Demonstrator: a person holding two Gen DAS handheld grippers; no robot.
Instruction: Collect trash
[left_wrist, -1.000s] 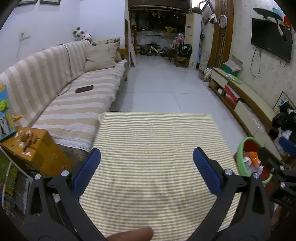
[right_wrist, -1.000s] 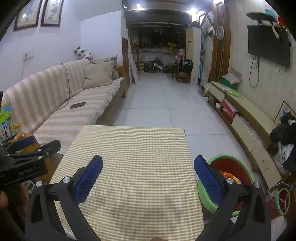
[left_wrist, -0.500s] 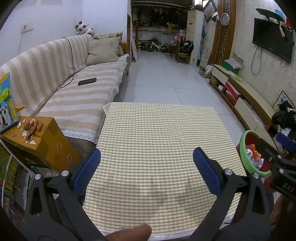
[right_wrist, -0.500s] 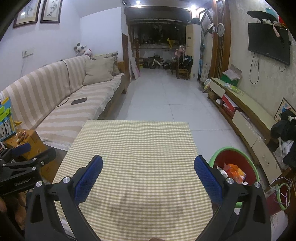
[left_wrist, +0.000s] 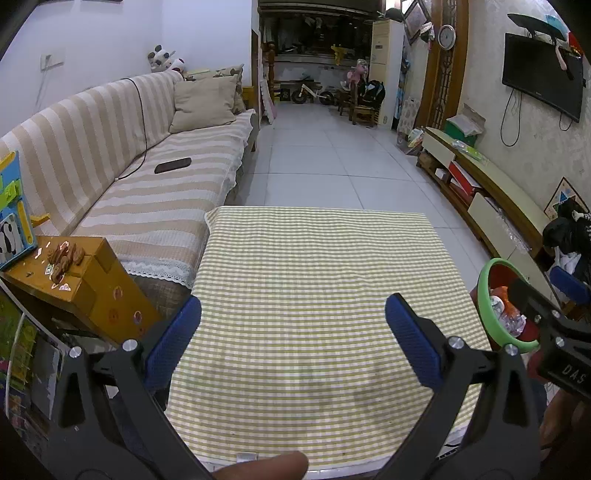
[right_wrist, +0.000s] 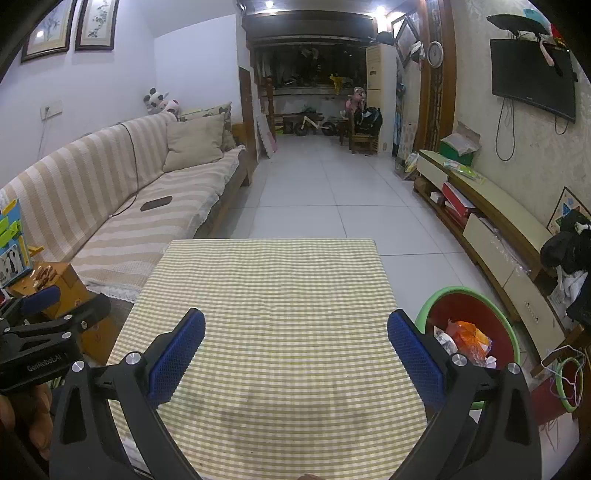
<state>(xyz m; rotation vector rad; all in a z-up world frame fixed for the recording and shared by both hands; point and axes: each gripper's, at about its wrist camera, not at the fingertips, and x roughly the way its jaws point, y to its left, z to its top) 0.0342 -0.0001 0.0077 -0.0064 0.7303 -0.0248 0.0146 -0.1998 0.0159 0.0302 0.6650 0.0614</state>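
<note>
A red bin with a green rim (right_wrist: 506, 325) stands on the floor right of the table and holds an orange wrapper (right_wrist: 467, 338) and crumpled plastic. The bin also shows in the left wrist view (left_wrist: 487, 299). The table (left_wrist: 317, 280) has a yellow checked cloth and nothing lies on it. My left gripper (left_wrist: 293, 332) is open and empty above the table's near half. My right gripper (right_wrist: 295, 345) is open and empty above the table's near right part. The right gripper shows in the left wrist view (left_wrist: 554, 325), in front of the bin.
A striped sofa (left_wrist: 147, 184) with a dark phone (left_wrist: 173, 165) runs along the left. A yellow wooden box (left_wrist: 85, 280) with snacks stands at the table's left. A low TV cabinet (right_wrist: 491, 221) lines the right wall. White tiled floor (left_wrist: 321, 155) lies beyond the table.
Both grippers have pulled back and risen, so more of the table and the bin's inside shows. Both stay open and empty.
</note>
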